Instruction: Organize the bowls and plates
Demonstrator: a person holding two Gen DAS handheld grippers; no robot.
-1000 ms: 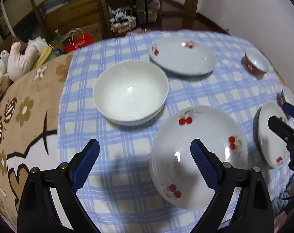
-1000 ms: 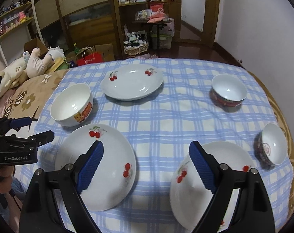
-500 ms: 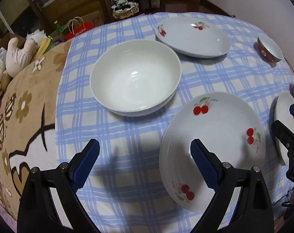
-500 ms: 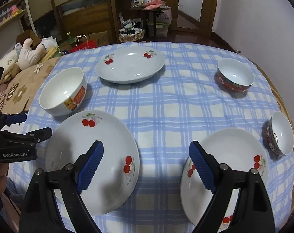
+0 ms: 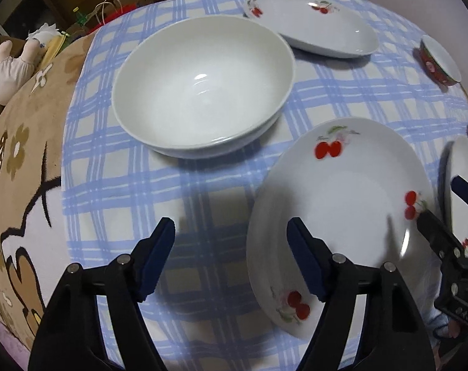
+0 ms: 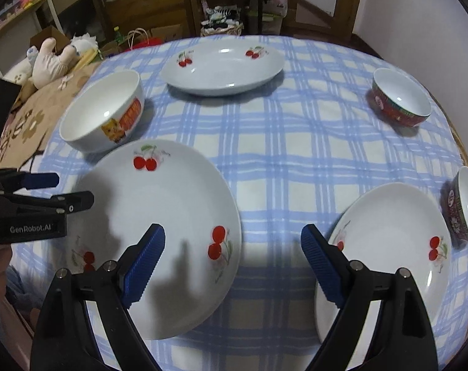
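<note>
Left gripper (image 5: 230, 258): black plastic arms, ribbed blue rubber fingers (image 5: 305, 262) spread apart, holding nothing; right finger over the rim of the near cherry plate (image 5: 342, 204), left finger above bare cloth. Right gripper (image 6: 232, 266): same build, fingers (image 6: 144, 261) parted wide and empty, left finger above that same plate, right finger over the edge of a second cherry plate (image 6: 388, 247).

Both plates round, shallow, glossy white ceramic with red cherry sprigs near the rim, lying flat on the surface (image 6: 295, 142), a round top under a blue-and-white checked cloth, soft and slightly rumpled. Just beyond the near plate on the left, a deep white bowl (image 5: 203, 83), smooth and glazed inside, orange print on its outer wall seen from the right wrist view. Farther back, a third cherry plate (image 6: 224, 68), oval-looking in the fisheye. At the far right, a small bowl (image 6: 400, 99) with dark red patterned outside and white inside; another like it (image 6: 464, 207) at the right edge, just beside the second plate. Off the surface to the left, a brown plush blanket (image 5: 14, 154) with flower shapes.
</note>
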